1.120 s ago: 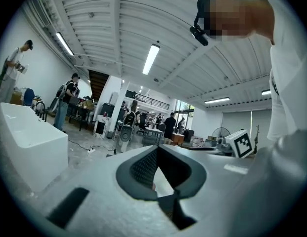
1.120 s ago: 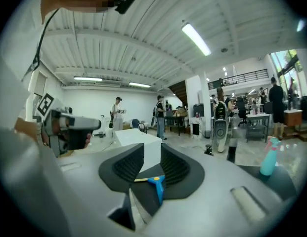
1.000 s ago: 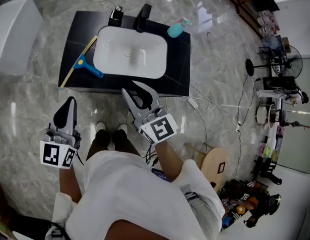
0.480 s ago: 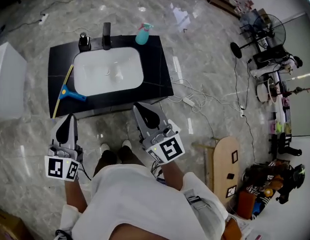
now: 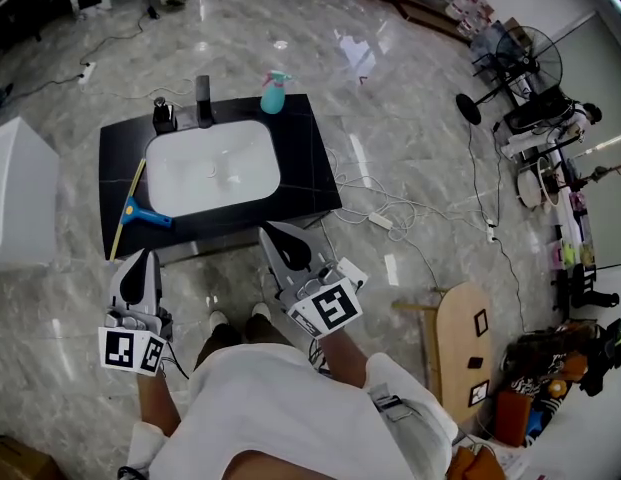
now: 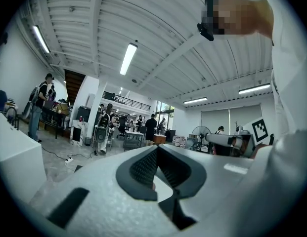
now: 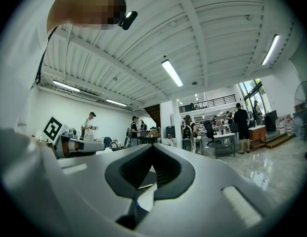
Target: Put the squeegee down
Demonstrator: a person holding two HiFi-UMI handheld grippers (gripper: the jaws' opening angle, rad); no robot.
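Noting the writing first: the only markings I can make out are the black-and-white square patterns on the left marker cube (image 5: pixel 130 351) and the right marker cube (image 5: pixel 331 306). Any label on the teal spray bottle (image 5: pixel 274 93) is too small to read.

Both hands are held out in front of the torso, pointing level toward the black counter (image 5: pixel 312 188).

Left gripper (image 5: pixel 142 256) – jaw tips meet, nothing between them. Right gripper (image 5: pixel 270 231) – the same, closed and empty.

The squeegee (image 5: pixel 140 211) lies flat along the counter's left edge, just beside the white basin (image 5: pixel 212 168), with its blue handle pointing toward the basin. It is apart from both grippers.
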